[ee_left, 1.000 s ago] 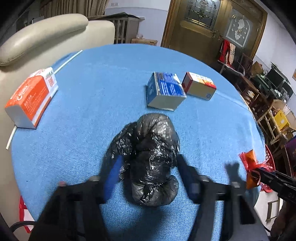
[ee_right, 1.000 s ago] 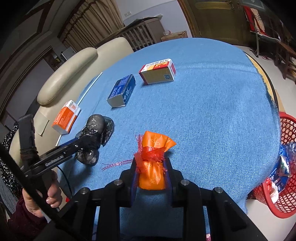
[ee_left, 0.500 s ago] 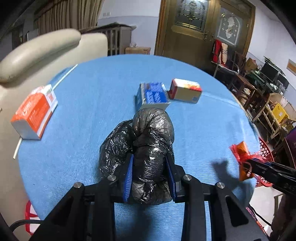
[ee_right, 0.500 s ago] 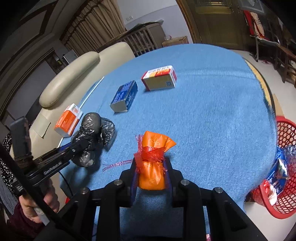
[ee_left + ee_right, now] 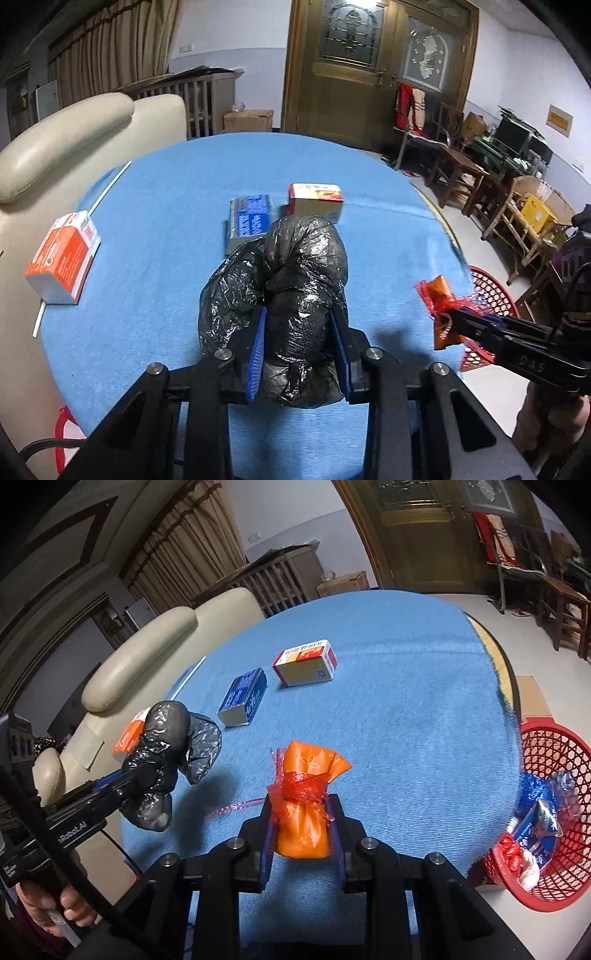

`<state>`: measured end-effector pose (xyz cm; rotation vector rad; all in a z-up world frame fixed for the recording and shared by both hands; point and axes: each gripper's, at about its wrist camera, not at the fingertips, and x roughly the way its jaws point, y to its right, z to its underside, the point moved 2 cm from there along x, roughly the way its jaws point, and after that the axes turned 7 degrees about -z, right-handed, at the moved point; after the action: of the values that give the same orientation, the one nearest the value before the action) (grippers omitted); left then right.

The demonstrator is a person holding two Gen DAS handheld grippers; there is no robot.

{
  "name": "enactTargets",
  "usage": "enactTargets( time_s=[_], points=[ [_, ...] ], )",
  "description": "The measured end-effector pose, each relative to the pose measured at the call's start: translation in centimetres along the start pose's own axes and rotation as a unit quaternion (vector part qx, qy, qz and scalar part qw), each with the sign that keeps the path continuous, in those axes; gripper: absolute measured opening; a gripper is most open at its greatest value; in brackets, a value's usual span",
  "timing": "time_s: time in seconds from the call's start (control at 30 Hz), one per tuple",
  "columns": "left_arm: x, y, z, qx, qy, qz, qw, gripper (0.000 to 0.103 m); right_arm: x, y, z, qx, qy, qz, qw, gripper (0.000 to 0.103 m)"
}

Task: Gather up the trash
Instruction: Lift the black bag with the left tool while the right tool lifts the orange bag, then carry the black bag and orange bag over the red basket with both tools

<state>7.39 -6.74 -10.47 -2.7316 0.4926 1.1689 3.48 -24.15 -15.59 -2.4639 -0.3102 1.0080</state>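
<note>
My left gripper (image 5: 299, 332) is shut on a crumpled black plastic bag (image 5: 295, 288) and holds it above the blue tablecloth (image 5: 177, 206). From the right wrist view the same black bag (image 5: 162, 760) hangs clear of the cloth in the left gripper (image 5: 147, 775). My right gripper (image 5: 301, 819) is shut on an orange packet tied with red netting (image 5: 306, 794), also lifted off the table. The orange packet (image 5: 439, 299) shows at the right edge of the left wrist view.
A blue box (image 5: 243, 698), a red-and-white box (image 5: 306, 662) and an orange carton (image 5: 62, 258) lie on the tablecloth, with a white straw (image 5: 107, 188) near the left edge. A red mesh basket (image 5: 554, 805) holding trash stands on the floor at right. A cream sofa (image 5: 62, 136) borders the table's left.
The left gripper closed on the black bag and lifted it off the cloth. The right gripper, holding the orange packet, rose slightly.
</note>
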Motion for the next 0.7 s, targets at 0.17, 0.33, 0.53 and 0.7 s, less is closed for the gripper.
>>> enactTargets(
  time_s=[0.17,0.33,0.53,0.7],
  points=[
    [-1.2,1.4,-0.3,0.011,0.007,0.009,0.9999,0.035,-1.5,0.7,0.0,0.007,0.018,0.001,1.0,0.027],
    [-2.1,2.4,-0.3,0.021,0.012,0.014,0.9996,0.035,-2.7,1.3,0.0,0.014,0.03,0.002,0.999,0.027],
    [-2.7,3.7,-0.6,0.036,0.019,0.016,0.999,0.035,-4.3,2.1,0.0,0.024,0.046,0.002,0.999,0.027],
    [-3.3,4.8,-0.9,0.045,0.029,0.016,0.9984,0.035,-5.8,2.6,0.2,0.028,0.057,0.004,0.998,0.027]
  ],
)
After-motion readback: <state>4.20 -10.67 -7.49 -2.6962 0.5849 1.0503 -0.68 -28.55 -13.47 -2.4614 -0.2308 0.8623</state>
